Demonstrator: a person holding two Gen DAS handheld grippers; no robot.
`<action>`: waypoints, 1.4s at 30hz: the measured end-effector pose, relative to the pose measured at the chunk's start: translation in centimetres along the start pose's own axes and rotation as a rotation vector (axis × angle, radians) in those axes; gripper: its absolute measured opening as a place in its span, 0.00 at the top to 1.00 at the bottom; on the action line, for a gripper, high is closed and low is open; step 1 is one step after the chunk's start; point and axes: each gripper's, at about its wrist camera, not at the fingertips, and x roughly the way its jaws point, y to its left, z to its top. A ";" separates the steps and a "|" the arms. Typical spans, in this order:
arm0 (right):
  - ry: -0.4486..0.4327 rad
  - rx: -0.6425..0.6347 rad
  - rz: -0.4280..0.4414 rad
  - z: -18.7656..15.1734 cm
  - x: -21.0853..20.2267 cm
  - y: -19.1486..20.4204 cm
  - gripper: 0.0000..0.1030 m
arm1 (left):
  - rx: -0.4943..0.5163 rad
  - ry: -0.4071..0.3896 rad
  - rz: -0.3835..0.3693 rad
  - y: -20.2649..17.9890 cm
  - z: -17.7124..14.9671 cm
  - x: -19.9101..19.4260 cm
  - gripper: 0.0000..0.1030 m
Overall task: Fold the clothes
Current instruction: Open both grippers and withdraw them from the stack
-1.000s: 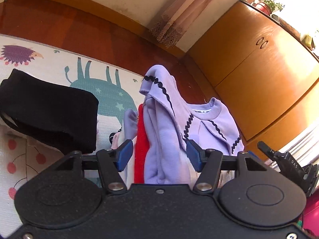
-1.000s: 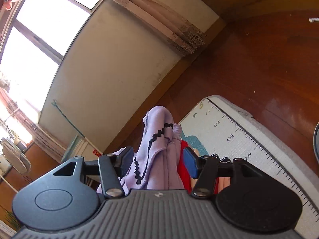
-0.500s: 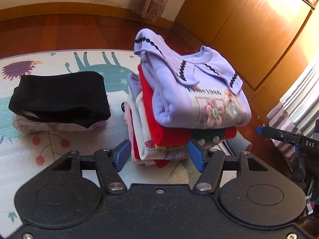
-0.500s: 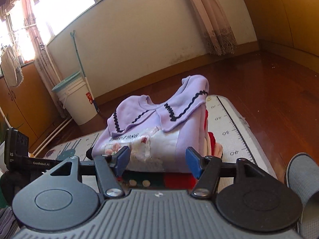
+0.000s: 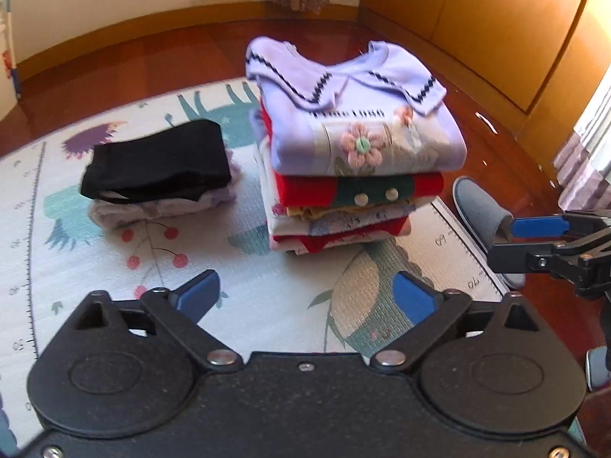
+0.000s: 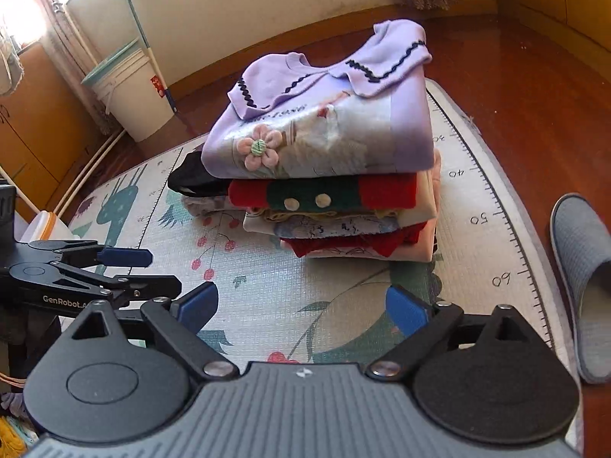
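Observation:
A folded lilac sweater (image 5: 366,129) (image 6: 324,129) with a knitted flower lies on top of a stack of folded clothes (image 5: 343,210) (image 6: 343,225) on the play mat (image 5: 95,267) (image 6: 305,290). My left gripper (image 5: 305,294) hovers short of the stack, its jaws opening wide with nothing between them. My right gripper (image 6: 301,305) also hangs in front of the stack, jaws opening and empty. Each gripper shows at the edge of the other's view: the right gripper (image 5: 534,236), the left gripper (image 6: 114,263).
A second, lower pile topped by a black garment (image 5: 160,168) (image 6: 191,179) lies left of the stack. A grey slipper (image 5: 481,210) (image 6: 580,259) rests by the mat's right edge. A white bucket (image 6: 130,95) and wooden cabinets (image 5: 477,19) stand beyond on the wooden floor.
Both grippers have let go of the lilac sweater, pulled back from the stack and opened wide. The sweater now lies flat on top of the stack.

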 end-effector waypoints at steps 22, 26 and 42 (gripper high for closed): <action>-0.013 -0.019 -0.294 2.6 -15.7 7.0 0.00 | -0.124 -0.183 0.198 -7.1 0.6 -15.8 0.00; -0.033 -0.033 -0.309 2.3 -16.2 7.3 0.00 | -0.118 -0.195 0.218 -7.2 0.6 -15.9 0.00; -0.030 0.005 -0.279 3.0 -14.4 7.5 0.00 | -0.102 -0.178 0.225 -6.8 0.6 -13.6 0.00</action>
